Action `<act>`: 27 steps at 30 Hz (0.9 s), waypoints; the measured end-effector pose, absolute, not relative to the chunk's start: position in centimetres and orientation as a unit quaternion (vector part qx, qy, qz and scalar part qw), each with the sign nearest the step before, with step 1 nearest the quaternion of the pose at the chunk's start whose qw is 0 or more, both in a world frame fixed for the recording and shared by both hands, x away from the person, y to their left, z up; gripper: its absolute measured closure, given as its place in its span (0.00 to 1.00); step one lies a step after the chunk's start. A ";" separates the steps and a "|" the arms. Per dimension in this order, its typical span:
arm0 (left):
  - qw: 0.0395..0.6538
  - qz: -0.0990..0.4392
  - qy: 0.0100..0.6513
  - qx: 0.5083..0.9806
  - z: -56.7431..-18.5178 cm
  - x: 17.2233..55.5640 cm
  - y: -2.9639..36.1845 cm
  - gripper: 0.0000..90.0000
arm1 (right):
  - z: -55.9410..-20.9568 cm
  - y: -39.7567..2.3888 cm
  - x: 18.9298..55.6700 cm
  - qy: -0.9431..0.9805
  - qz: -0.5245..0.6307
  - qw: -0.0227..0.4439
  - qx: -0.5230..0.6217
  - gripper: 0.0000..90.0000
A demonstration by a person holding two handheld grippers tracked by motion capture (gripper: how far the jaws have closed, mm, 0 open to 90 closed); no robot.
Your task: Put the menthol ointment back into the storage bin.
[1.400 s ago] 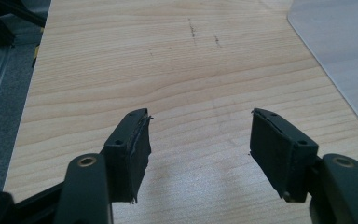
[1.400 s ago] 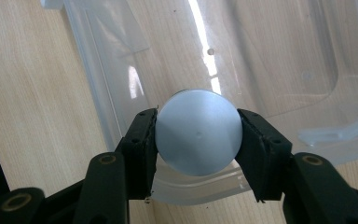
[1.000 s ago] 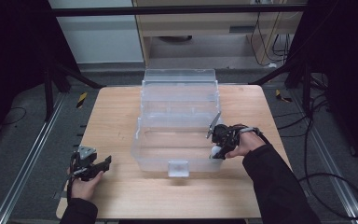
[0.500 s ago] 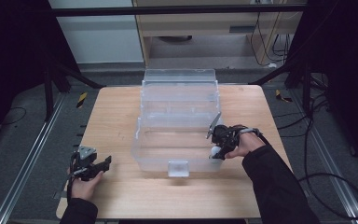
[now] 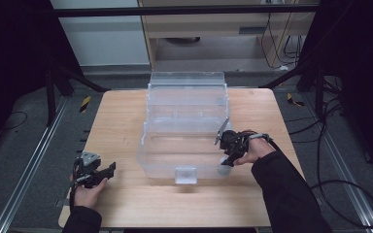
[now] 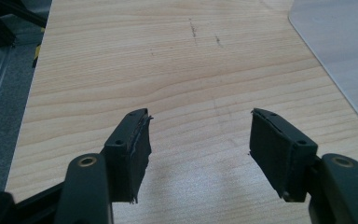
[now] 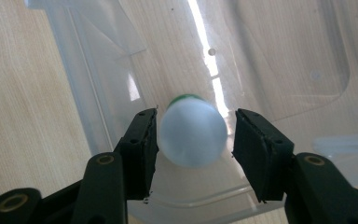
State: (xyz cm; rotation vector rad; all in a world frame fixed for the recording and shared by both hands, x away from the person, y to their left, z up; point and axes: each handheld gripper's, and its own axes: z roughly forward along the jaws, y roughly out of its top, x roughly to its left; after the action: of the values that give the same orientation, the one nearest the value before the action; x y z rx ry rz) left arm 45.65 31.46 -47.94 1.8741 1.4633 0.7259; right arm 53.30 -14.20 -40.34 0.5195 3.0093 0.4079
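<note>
My right gripper point(image 5: 227, 154) reaches over the right-hand wall of the clear plastic box point(image 5: 184, 127), near its front right corner, and points down into it. Between its jaws in the right gripper view is a small bottle point(image 7: 193, 133) with a pale, whitish end facing the camera and a green band behind it. The left pad sits just at the bottle's side; a thin gap shows on the right, so the jaws are parted and I cannot tell whether they press it at all. The box wall and a moulded ridge run close by on the left of that view, leaving little room sideways there; the box floor beyond is bare.

My left gripper point(image 5: 93, 173) rests low near the front left corner of the wooden table point(image 5: 116, 121), well apart from the box. Its jaws stand wide apart with nothing between them, bare wood stretching ahead. The box's rounded corner point(image 6: 340, 51) shows far to the upper right in the left gripper view.
</note>
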 end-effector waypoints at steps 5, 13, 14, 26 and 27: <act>0.322 0.276 0.557 0.714 -47.9 45.7 31.4 0.42 | -40.1 -14.3 53.3 0.976 0.139 0.030 0.167 0.55; 0.324 0.277 0.557 0.712 -47.9 45.6 31.5 0.42 | -39.0 -14.9 52.8 0.966 0.166 0.050 0.190 0.48; 0.325 0.277 0.557 0.712 -47.9 45.6 31.5 0.42 | -38.8 -15.1 52.7 0.965 0.175 0.055 0.189 0.46; 0.331 0.273 0.554 0.714 -47.8 45.5 31.4 0.46 | -36.0 -18.5 50.8 0.907 0.309 0.121 0.259 0.32; 0.331 0.272 0.553 0.715 -47.8 45.5 31.4 0.46 | -35.9 -18.8 50.6 0.901 0.319 0.126 0.265 0.30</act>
State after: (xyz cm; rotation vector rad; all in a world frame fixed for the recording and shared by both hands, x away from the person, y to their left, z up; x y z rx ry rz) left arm 45.49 31.42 -47.78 1.8686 1.4467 0.7103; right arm 50.61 -18.77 -35.92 0.7712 2.6251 0.9294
